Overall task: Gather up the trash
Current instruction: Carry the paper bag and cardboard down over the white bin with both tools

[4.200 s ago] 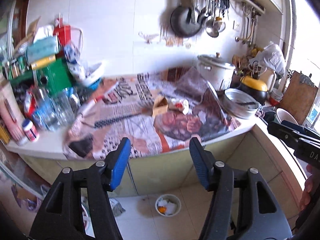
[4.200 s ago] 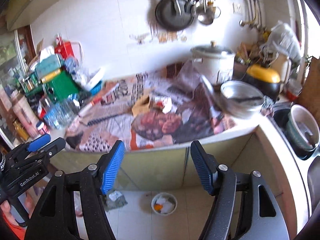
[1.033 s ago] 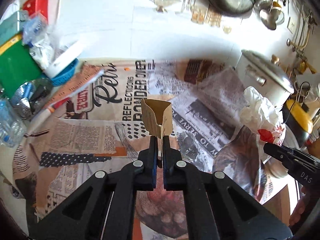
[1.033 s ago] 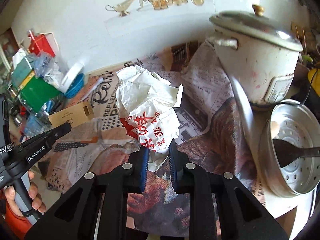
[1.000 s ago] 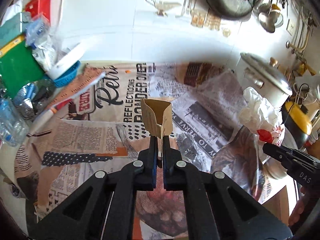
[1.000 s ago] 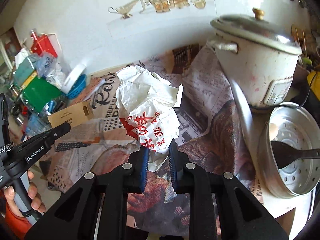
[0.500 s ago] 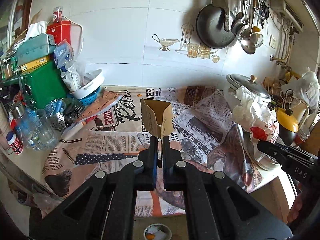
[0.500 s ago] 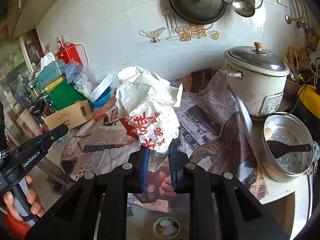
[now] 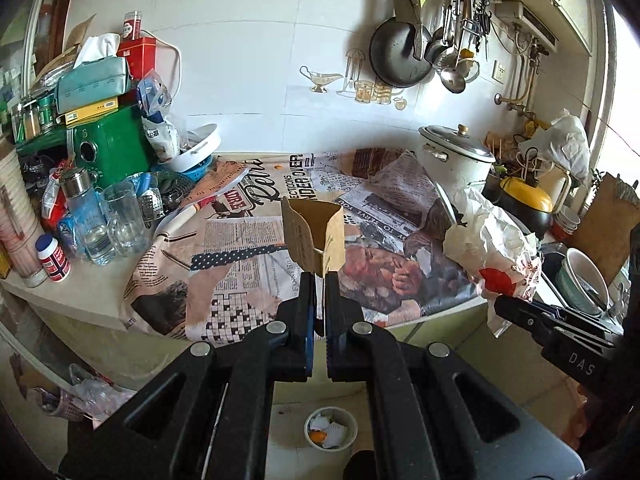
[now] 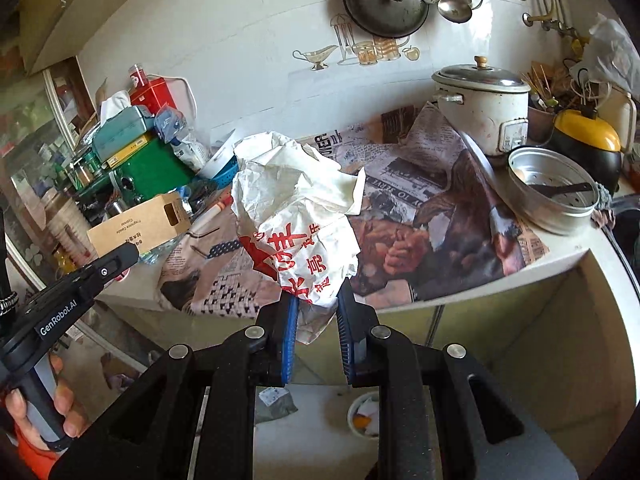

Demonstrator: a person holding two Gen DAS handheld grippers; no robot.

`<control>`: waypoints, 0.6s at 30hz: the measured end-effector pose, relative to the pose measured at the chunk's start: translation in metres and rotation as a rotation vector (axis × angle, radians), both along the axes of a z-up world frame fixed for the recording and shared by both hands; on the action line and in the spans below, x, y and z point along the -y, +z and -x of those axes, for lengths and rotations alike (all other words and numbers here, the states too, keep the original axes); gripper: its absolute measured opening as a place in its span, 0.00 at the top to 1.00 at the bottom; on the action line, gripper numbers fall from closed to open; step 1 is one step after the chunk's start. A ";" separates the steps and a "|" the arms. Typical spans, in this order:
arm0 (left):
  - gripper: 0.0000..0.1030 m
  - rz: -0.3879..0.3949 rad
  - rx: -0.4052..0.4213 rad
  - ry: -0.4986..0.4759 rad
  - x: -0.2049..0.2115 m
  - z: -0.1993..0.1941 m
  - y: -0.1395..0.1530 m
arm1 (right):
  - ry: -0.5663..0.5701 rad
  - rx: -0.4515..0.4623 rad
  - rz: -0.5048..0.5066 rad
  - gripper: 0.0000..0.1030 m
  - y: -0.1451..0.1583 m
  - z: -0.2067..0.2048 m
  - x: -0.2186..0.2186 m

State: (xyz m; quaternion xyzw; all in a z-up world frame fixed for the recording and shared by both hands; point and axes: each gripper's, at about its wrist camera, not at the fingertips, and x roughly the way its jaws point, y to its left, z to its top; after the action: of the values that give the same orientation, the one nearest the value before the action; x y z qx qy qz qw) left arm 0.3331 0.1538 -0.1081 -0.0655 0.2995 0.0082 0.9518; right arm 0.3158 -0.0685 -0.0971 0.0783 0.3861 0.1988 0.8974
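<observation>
Newspaper sheets (image 9: 240, 240) cover a cluttered kitchen worktop (image 9: 80, 292) below a white tiled wall hung with a dark frying pan (image 9: 396, 56). Left wrist view: the left claw (image 9: 317, 280) is closed to a narrow slit on the lower corner of a small brown cardboard box (image 9: 314, 232), held upright and open-topped, clear of the worktop edge. A white lidded rice cooker (image 9: 454, 160) stands at the right rear. On the floor below, a small round white bin (image 9: 331, 427) contains scraps. At right, the right claw carries a crumpled white paper wrapper with red print (image 9: 492, 248).

Right wrist view: the right claw (image 10: 316, 304) is closed part-way, pinching the wrapper (image 10: 298, 216) by its lower end, off the worktop (image 10: 560, 256). The cardboard box (image 10: 136, 226) is at left in the left claw (image 10: 120, 256), gripped by one corner. A metal steamer pan (image 10: 554, 188) sits beside the rice cooker (image 10: 480, 104). The bin (image 10: 362, 414) is partly hidden behind the claw's fingers (image 10: 288, 320).
</observation>
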 end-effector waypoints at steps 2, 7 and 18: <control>0.97 0.002 -0.014 -0.013 -0.002 0.013 -0.003 | -0.004 -0.014 0.004 0.84 -0.001 0.016 -0.004; 0.97 0.006 -0.080 -0.023 -0.001 0.033 -0.018 | -0.007 -0.064 0.023 0.84 -0.006 0.042 -0.008; 0.97 0.048 -0.245 -0.005 0.018 0.040 -0.096 | 0.006 -0.189 0.072 0.84 -0.066 0.046 0.004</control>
State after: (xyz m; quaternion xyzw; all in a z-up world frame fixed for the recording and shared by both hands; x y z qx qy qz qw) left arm 0.2935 0.1360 -0.2037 -0.0860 0.4137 0.0068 0.9063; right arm 0.2698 -0.0729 -0.1628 0.0633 0.4761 0.1792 0.8586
